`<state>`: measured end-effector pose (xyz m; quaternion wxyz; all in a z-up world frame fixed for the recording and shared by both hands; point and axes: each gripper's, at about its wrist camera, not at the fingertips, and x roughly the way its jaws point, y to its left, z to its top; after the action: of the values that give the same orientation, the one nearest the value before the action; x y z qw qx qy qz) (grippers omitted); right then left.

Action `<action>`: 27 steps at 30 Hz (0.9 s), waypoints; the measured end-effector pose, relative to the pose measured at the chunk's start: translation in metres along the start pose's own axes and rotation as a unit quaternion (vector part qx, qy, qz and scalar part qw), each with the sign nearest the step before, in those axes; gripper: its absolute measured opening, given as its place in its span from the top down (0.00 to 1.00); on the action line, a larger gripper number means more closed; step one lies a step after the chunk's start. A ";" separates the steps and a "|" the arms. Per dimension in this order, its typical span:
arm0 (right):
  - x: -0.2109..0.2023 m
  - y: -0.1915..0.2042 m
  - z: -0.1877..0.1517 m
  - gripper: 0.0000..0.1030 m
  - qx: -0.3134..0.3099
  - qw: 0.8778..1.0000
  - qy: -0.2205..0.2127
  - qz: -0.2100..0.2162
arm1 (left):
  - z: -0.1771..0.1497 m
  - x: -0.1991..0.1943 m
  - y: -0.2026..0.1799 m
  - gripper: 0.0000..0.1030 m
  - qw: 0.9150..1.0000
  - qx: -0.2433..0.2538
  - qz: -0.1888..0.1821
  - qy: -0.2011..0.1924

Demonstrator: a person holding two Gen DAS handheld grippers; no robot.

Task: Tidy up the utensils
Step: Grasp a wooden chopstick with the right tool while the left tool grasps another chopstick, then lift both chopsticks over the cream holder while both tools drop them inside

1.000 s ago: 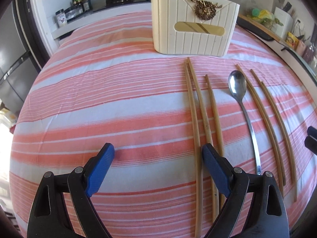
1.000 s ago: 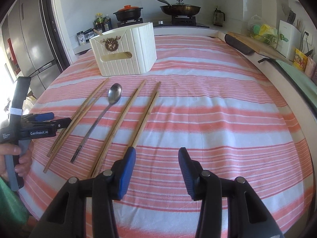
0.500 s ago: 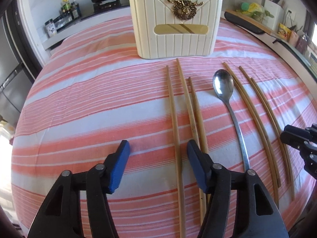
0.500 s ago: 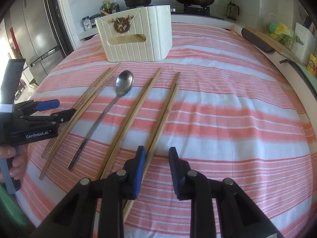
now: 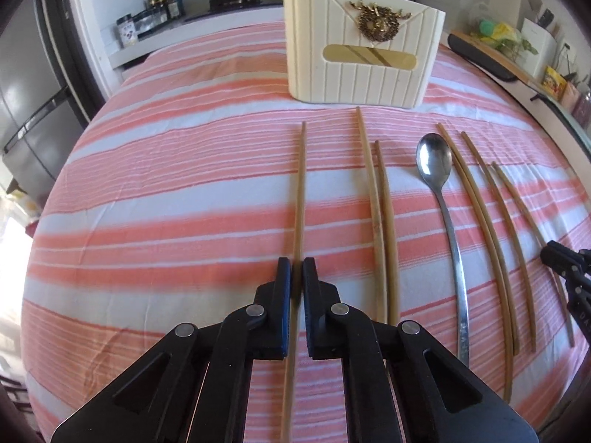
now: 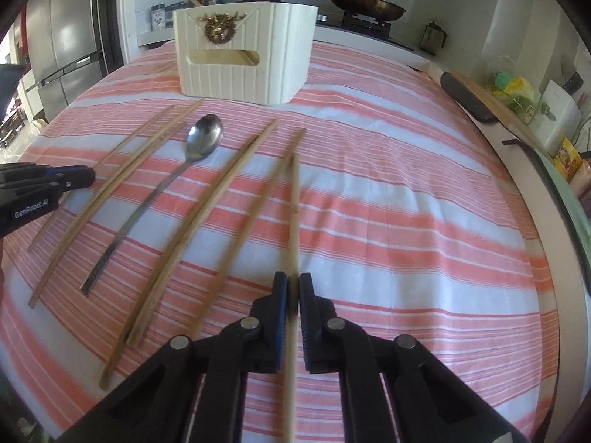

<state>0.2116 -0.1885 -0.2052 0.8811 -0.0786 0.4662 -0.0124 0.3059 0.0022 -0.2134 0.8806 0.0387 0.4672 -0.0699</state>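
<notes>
My surface [image 5: 166, 184] wears a pink-and-white striped cloth. At twelve o'clock on it stands a cream utensil box [image 5: 362, 59]. Toward one to three o'clock lie bamboo chopsticks [image 5: 384, 221], roughly parallel, and a steel spoon [image 5: 443, 203] among them, bowl toward the box.

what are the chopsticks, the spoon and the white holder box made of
Chopsticks: matte tan with faint grain, likely bamboo or wood. Spoon: shiny, mirror-like bowl, likely stainless steel. Holder box: cream, ribbed panels, smooth; plastic or painted wood, unclear, with a gold-coloured ornament, possibly metal.
</notes>
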 end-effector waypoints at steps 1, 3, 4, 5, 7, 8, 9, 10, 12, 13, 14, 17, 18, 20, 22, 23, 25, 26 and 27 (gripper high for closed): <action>-0.002 -0.006 -0.004 0.94 0.003 1.000 0.001 -0.005 | -0.005 -0.004 0.005 0.95 1.000 -0.009 -0.001 0.002; -0.006 -0.018 -0.011 0.94 0.007 1.000 0.006 -0.015 | -0.017 -0.012 0.012 0.95 1.000 -0.021 -0.004 0.007; -0.008 -0.024 -0.015 0.94 0.009 1.000 0.008 -0.019 | -0.022 -0.016 0.015 0.95 1.000 -0.026 -0.007 0.010; -0.011 -0.029 -0.019 0.94 0.012 1.000 0.011 -0.021 | -0.028 -0.020 0.017 0.95 0.999 -0.028 -0.013 0.013; -0.014 -0.038 -0.024 0.93 0.021 1.000 0.017 -0.009 | -0.035 -0.026 0.017 0.94 0.999 -0.023 -0.023 0.021; -0.014 -0.043 -0.025 0.93 0.030 0.999 0.021 0.002 | -0.036 -0.027 0.017 0.93 0.999 -0.020 -0.028 0.026; -0.014 -0.047 -0.025 0.93 0.036 0.999 0.028 0.015 | -0.035 -0.028 0.017 0.85 0.999 -0.016 -0.037 0.033; -0.013 -0.049 -0.023 0.90 0.037 0.998 0.034 0.026 | -0.033 -0.028 0.018 0.71 0.998 -0.012 -0.050 0.039; -0.012 -0.053 -0.018 0.81 0.034 0.997 0.045 0.046 | -0.026 -0.028 0.020 0.53 0.998 -0.005 -0.054 0.041; -0.011 -0.055 -0.015 0.74 0.035 0.997 0.049 0.052 | -0.022 -0.027 0.020 0.49 0.998 0.002 -0.051 0.041; -0.010 -0.056 -0.012 0.71 0.035 0.996 0.054 0.060 | -0.017 -0.025 0.021 0.49 0.998 0.010 -0.048 0.042; -0.001 -0.054 -0.002 0.71 0.022 0.994 0.077 0.075 | -0.004 -0.009 0.023 0.49 0.997 0.025 -0.049 0.059; 0.003 -0.052 0.002 0.71 0.013 0.994 0.081 0.078 | -0.001 -0.003 0.025 0.49 0.996 0.028 -0.048 0.064; 0.011 -0.050 0.012 0.71 0.004 0.993 0.085 0.078 | 0.010 0.003 0.025 0.49 0.996 0.040 -0.047 0.062; 0.020 -0.049 0.024 0.71 0.002 0.993 0.088 0.078 | 0.022 0.011 0.027 0.49 0.996 0.042 -0.049 0.068; 0.025 -0.049 0.031 0.71 0.001 0.993 0.090 0.078 | 0.029 0.015 0.028 0.50 0.995 0.040 -0.052 0.070; 0.035 -0.050 0.044 0.73 0.003 0.993 0.090 0.079 | 0.041 0.024 0.029 0.57 0.995 0.039 -0.049 0.074; 0.039 -0.050 0.050 0.80 0.003 0.993 0.089 0.077 | 0.047 0.027 0.028 0.61 0.996 0.040 -0.044 0.073; 0.043 -0.051 0.056 0.85 0.004 0.993 0.089 0.077 | 0.052 0.030 0.028 0.73 0.996 0.040 -0.041 0.070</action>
<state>0.2850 -0.2360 -0.2019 0.8349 -0.0373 0.5472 0.0463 0.3699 0.0203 -0.2089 0.8399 0.0593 0.5256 -0.1217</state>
